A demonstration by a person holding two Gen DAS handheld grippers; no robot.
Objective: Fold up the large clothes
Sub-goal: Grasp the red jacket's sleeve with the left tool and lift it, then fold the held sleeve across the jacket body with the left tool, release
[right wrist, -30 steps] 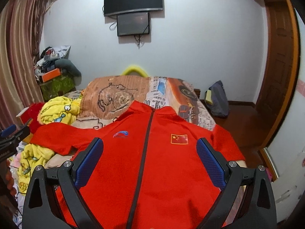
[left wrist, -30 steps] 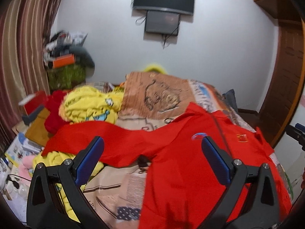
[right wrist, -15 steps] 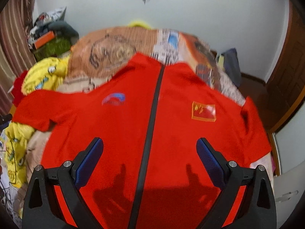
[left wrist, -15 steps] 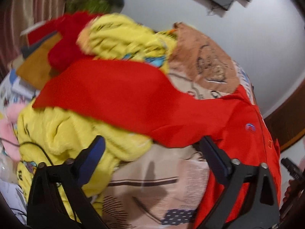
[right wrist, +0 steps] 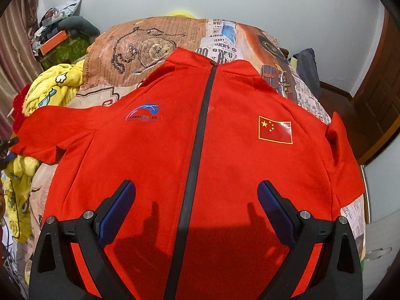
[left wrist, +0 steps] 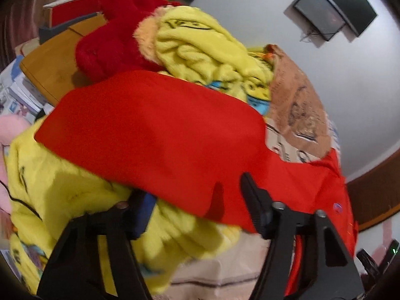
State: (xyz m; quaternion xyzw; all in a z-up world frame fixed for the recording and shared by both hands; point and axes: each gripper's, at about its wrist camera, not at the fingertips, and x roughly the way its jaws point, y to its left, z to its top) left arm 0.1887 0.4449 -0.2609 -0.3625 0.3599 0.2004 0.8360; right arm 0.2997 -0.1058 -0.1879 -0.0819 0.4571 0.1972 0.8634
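Observation:
A red zip jacket (right wrist: 237, 165) lies face up on the bed, its dark zip (right wrist: 200, 135) running down the middle. My right gripper (right wrist: 196, 183) hovers open just above its lower front, one finger on each side of the zip. The jacket's left sleeve (left wrist: 160, 130) stretches out over a yellow fleece blanket (left wrist: 75, 192). My left gripper (left wrist: 193, 187) is at the sleeve's lower edge with its jaws closing. One finger is tucked under the cloth and the other lies over it, with a wide gap still between them.
The bed has a newspaper-print cover (right wrist: 150, 47). A red plush heap (left wrist: 112, 42) and a wooden board (left wrist: 50, 65) lie beyond the sleeve's cuff end. More yellow fleece (right wrist: 52, 90) is piled at the bed's left side. A wooden door (right wrist: 380, 95) stands at the right.
My left gripper swung left and down onto the sleeve, rolled, and its jaws narrowed around the sleeve's edge. My right gripper sank closer to the jacket's front and stayed open.

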